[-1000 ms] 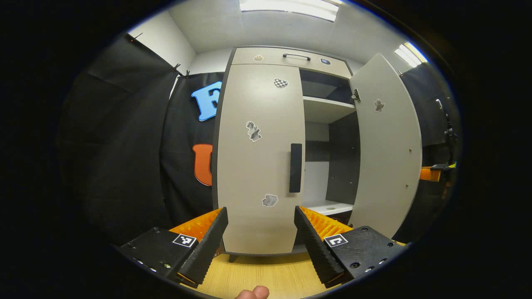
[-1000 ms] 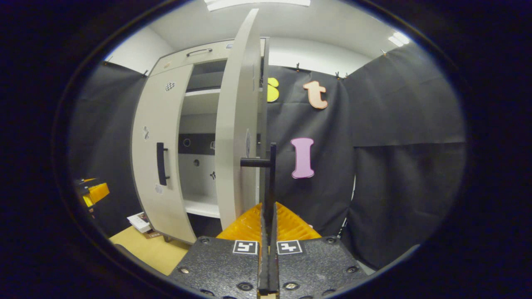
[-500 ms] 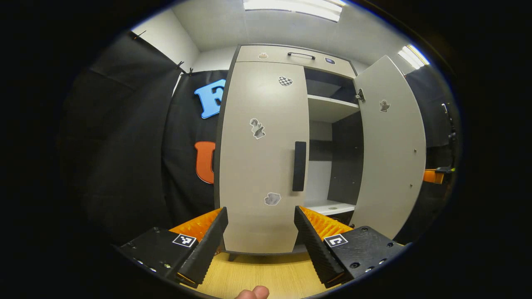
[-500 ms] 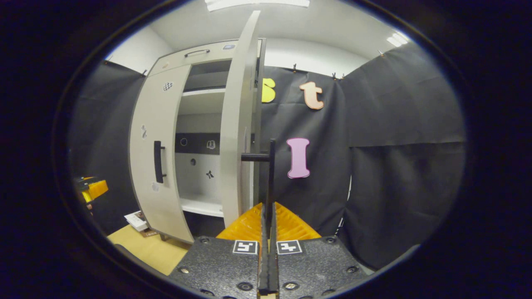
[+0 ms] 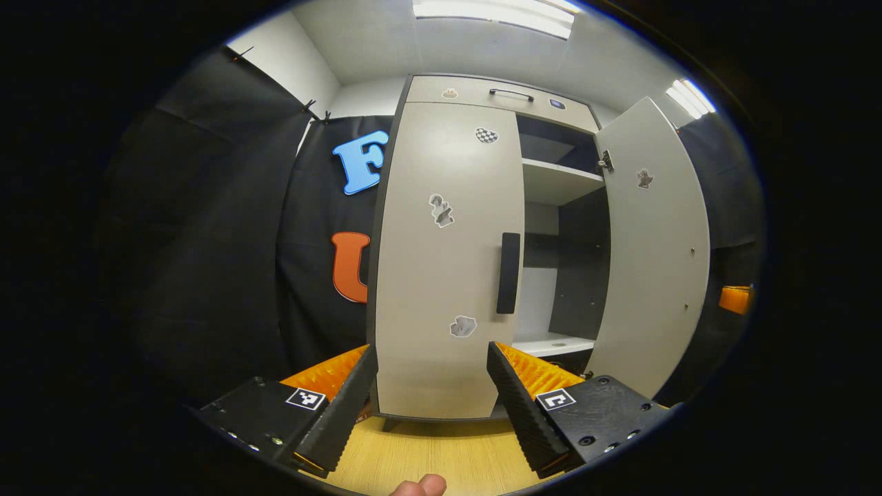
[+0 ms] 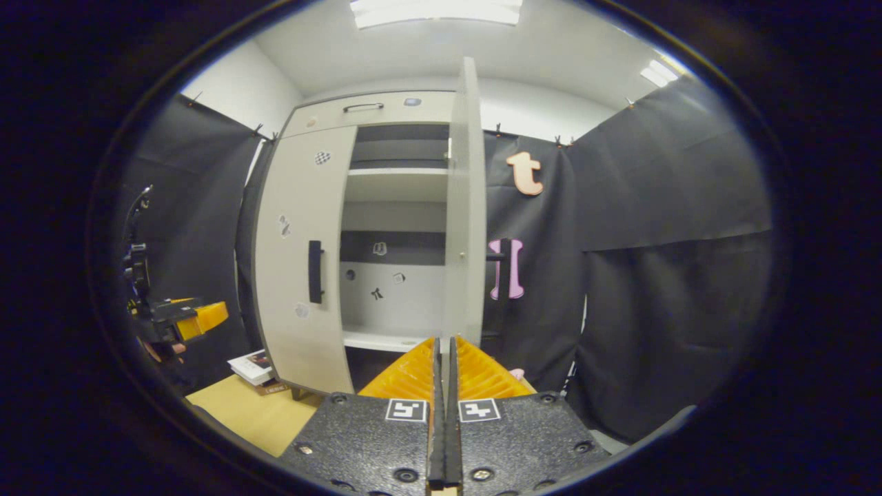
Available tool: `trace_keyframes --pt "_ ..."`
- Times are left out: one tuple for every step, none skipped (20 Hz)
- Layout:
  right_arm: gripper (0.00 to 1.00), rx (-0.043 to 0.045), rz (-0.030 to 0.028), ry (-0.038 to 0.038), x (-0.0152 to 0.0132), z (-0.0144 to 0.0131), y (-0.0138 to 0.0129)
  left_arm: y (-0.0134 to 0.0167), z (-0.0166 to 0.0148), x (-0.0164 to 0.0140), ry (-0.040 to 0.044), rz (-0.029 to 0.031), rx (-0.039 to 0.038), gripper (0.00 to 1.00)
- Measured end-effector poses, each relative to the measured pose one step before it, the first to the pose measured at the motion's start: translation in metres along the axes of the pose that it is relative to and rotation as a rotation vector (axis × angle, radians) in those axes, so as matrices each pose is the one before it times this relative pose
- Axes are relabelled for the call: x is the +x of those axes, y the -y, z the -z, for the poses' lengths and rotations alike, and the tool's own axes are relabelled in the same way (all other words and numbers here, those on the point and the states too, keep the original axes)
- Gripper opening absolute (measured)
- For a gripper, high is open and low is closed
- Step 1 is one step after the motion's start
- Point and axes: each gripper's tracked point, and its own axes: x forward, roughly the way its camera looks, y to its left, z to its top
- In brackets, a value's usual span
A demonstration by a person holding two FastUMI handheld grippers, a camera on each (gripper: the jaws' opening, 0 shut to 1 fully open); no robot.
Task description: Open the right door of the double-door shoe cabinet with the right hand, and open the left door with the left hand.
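A double-door shoe cabinet stands against the booth's black cloth wall, its right door swung wide open and its left door closed. In the left gripper view, the left gripper is held low in front of the closed door with its fingers spread wide apart, empty, well short of the dark vertical handle near that door's right edge. A fingertip of the person shows at the bottom edge, over the wooden floor. In the right gripper view, the right gripper has its fingers pressed together and appears to hold nothing; the open door's edge rises just beyond it, its handle sticking out on the right side. White shelves show inside, small stickers dot the doors, and a book lies on the floor at the cabinet's left foot.
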Motion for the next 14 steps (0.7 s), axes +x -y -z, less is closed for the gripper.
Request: trace_keyframes --pt "0.04 -0.01042 -0.01303 -0.00319 0.00071 0.00069 -0.00846 0.00087 0.00026 -0.00179 -0.00008 -0.00018 0.00603 0.95" --pt "0.07 -0.00656 -0.01135 0.00202 0.00537 0.00397 -0.00792 0.00097 0.00111 -0.00069 0.00036 0.00020 0.00936 0.95" --pt "0.19 0.00007 -0.01927 0.00125 0.00382 0.00039 -0.00990 0.00011 0.00087 -0.00115 -0.00029 -0.00013 0.00859 0.95" --pt "0.22 0.00148 -0.01117 -0.00113 0.00542 0.00096 -0.00608 0.00275 0.00099 0.00059 0.00313 0.00564 0.00520 0.95" --pt "0.34 0.00187 0.00184 -0.00718 0.00244 0.00531 -0.00260 0.00457 0.00054 0.00186 -0.00028 0.00995 -0.00010 0.95" --pt "0.47 0.00313 -0.01627 -0.00597 0.00537 0.00429 -0.00580 0.00559 0.00123 0.00199 -0.00174 0.01750 -0.00444 0.95" --pt "0.72 0.00477 -0.01501 -0.00556 0.00352 0.00273 -0.00689 0.00560 -0.00039 0.00200 -0.00204 0.01904 -0.00096 0.95" --pt "0.67 0.00709 -0.00907 0.00030 0.00224 0.00155 -0.00376 0.00262 -0.00168 0.00166 0.00201 0.00813 0.00397 0.95" --pt "0.68 0.00887 -0.00278 0.00303 0.00201 0.00227 -0.00162 0.00193 -0.00366 0.00277 0.00763 0.00275 0.00927 0.95" --pt "0.69 0.01049 0.00403 0.00224 0.00221 0.00021 -0.00016 0.00218 -0.00395 0.00428 0.01301 0.00196 0.00833 0.95" --pt "0.79 0.01474 -0.00666 0.00089 0.00260 0.00080 -0.00124 0.00486 -0.00561 0.00485 0.01525 0.00905 0.00267 0.95" --pt "0.90 0.01169 -0.01154 -0.00553 0.00369 0.00031 -0.00288 0.00620 -0.00468 0.00695 0.01090 0.01533 -0.00651 0.95" --pt "1.00 0.01110 -0.01181 -0.00068 -0.00112 0.00017 -0.00259 0.00754 -0.00479 0.00876 0.00897 0.01974 -0.01661 0.95" --pt "1.00 0.00619 -0.00830 0.00110 -0.00110 -0.00098 -0.00155 0.00678 -0.00642 0.01114 0.01176 0.01542 -0.01820 0.95"
